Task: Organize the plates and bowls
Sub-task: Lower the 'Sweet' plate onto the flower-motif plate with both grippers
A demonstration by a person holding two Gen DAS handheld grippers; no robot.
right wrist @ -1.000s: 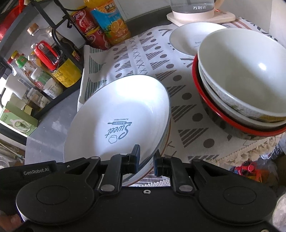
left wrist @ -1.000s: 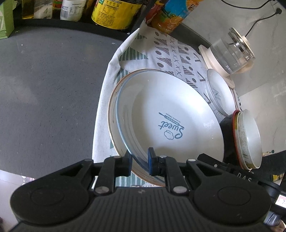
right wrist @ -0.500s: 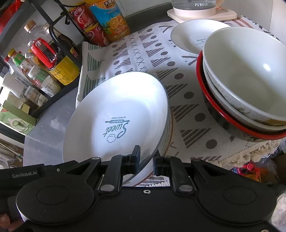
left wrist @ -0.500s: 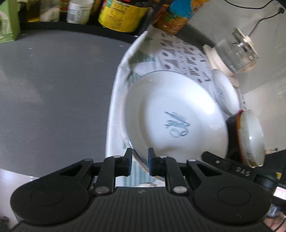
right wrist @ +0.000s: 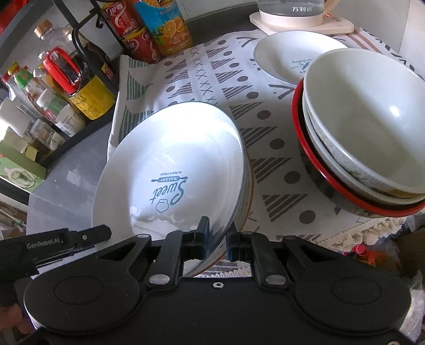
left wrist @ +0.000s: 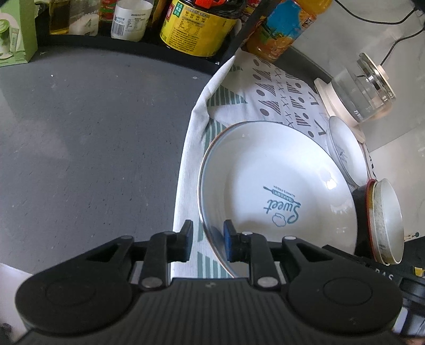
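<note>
A large white plate (left wrist: 279, 180) (right wrist: 170, 159) printed "Sweet" lies on the patterned cloth (left wrist: 279, 87), on top of a brown-rimmed plate (right wrist: 249, 185). My left gripper (left wrist: 207, 236) straddles its near-left rim. Its jaws are opening, and the left pad stands clear of the rim. My right gripper (right wrist: 217, 238) is shut on the plate's near-right rim. A smaller white plate (right wrist: 287, 58) (left wrist: 345, 148) lies further back. Three nested bowls (right wrist: 358, 127) (left wrist: 385, 220), the lowest red-rimmed, stand at the right.
A glass kettle (left wrist: 364, 87) (right wrist: 292, 13) on its base stands at the back of the cloth. A black rack of bottles and jars (left wrist: 196, 24) (right wrist: 79, 79) lines the far side. Bare grey counter (left wrist: 93, 132) lies left of the cloth. The fringed cloth edge (right wrist: 358, 233) is near the table front.
The left gripper's jaws have parted from the plate rim they were pinching. The plate has settled lower over the brown-rimmed plate. The right gripper keeps its grip.
</note>
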